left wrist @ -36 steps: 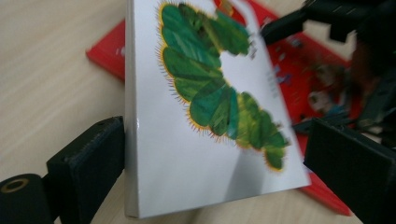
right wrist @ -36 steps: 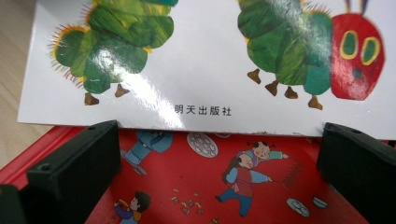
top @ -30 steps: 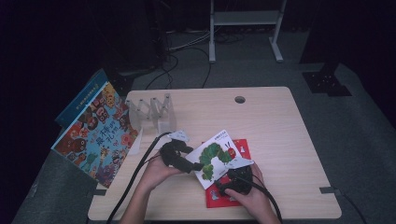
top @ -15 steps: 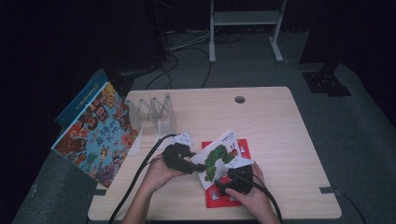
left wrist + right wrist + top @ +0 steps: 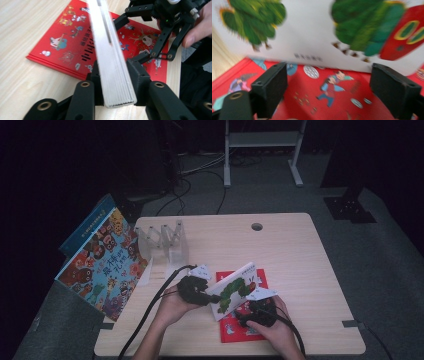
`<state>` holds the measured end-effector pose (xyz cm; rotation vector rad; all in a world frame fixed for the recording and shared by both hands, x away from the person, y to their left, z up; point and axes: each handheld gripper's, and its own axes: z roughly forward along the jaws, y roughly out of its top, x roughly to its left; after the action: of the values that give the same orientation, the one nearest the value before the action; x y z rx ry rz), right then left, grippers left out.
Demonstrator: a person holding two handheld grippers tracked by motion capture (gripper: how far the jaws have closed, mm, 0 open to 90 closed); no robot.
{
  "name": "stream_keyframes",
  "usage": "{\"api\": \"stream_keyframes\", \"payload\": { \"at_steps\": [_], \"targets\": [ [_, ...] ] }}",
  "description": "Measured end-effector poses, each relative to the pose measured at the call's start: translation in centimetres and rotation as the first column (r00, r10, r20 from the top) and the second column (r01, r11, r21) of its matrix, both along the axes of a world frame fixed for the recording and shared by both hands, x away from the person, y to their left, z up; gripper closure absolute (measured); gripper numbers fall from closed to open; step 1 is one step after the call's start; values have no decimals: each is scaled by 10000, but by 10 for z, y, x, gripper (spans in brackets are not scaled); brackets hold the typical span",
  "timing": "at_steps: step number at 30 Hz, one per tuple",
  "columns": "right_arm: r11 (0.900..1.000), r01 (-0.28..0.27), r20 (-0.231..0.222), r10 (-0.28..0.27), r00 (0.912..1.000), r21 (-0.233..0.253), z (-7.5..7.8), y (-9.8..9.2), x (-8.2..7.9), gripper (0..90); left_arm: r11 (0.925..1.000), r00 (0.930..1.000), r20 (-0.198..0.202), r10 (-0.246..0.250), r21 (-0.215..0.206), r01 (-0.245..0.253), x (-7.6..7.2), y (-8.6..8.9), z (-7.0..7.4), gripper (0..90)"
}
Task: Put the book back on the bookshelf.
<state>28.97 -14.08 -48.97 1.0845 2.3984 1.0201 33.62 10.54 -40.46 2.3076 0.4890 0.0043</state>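
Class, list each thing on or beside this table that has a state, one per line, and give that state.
Caterpillar book: tilted up, clamped by the left gripper.
Red book: closed, flat on the table.
Right gripper: open over the red book.
Clear rack: upright, no books in it.
Large picture book: closed, leaning at the table's left edge.

Four picture books in all, placed here by the clear plastic book rack (image 5: 165,242), of which there is one, standing on the pale wooden tabletop (image 5: 300,265). Two books lean together just left of the rack, off the tabletop's edge: one large book with a cover of cartoon owls (image 5: 102,265) and one blue book (image 5: 87,222) behind it. Two more lie in front and to the right of the rack: one flat red-covered book (image 5: 240,322) (image 5: 65,47) (image 5: 329,100) and one white book with a green caterpillar (image 5: 232,290) (image 5: 110,62) (image 5: 317,35) tilted above it. Two black claws: one left claw (image 5: 192,289) (image 5: 112,82), one right claw (image 5: 257,314) (image 5: 327,85). Two hands.
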Motion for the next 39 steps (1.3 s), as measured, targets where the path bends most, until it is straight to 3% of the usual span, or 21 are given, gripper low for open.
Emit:
{"api": "stream_keyframes", "payload": {
  "at_steps": [3, 6, 13, 19, 22, 25, 26, 31, 34, 38, 39],
  "targets": [
    [10000, 43, 154, -43, 9999, -11, 2, -5, -1, 141, 10000, 10000, -11, 3, -23, -3, 1, 3, 1, 725],
    [10000, 74, 458, -74, 9989, 10, 6, -23, 0, 145, 10000, 10000, -27, -62, -14, 62, 1, 7, 2, 735],
    [9996, 277, 496, -280, 9984, 68, 4, -45, 13, 167, 9999, 9999, 111, -118, 3, 118, -1, 6, 1, 725],
    [9951, 984, 379, -981, 9944, -64, 3, -73, 27, 166, 9993, 9997, 159, -194, 319, 189, -1, 1, -4, 697],
    [9873, 1585, 201, -1586, 9871, 66, 2, -94, 35, 166, 9989, 9996, 172, -226, 413, 219, -1, -2, -5, 697],
    [9834, 1815, 121, -1815, 9833, 53, 1, -102, 38, 166, 9969, 9993, 110, -347, 705, 338, -1, -5, -3, 685],
    [9795, 2015, 38, -2014, 9795, -47, -1, -110, 41, 166, 9937, 9990, 205, -394, 1059, 370, -2, -9, 2, 674],
    [9734, 2285, -59, -2287, 9735, -154, -4, -120, 44, 166, 9914, 9988, 191, -444, 1244, 417, -1, -14, 9, 668],
    [9693, 2453, -219, -2456, 9691, -184, -8, -126, 47, 158, 9850, 9979, 326, -562, 1650, 501, 2, -18, 19, 670],
    [9660, 2580, -243, -2583, 9658, -130, -9, -129, 50, 157, 9802, 9973, 187, -712, 1865, 664, 5, -21, 25, 686],
    [9644, 2644, -215, -2645, 9641, -93, -9, -131, 51, 154, 9788, 9974, -18, -726, 1920, 716, 6, -23, 26, 711]
  ]
}}
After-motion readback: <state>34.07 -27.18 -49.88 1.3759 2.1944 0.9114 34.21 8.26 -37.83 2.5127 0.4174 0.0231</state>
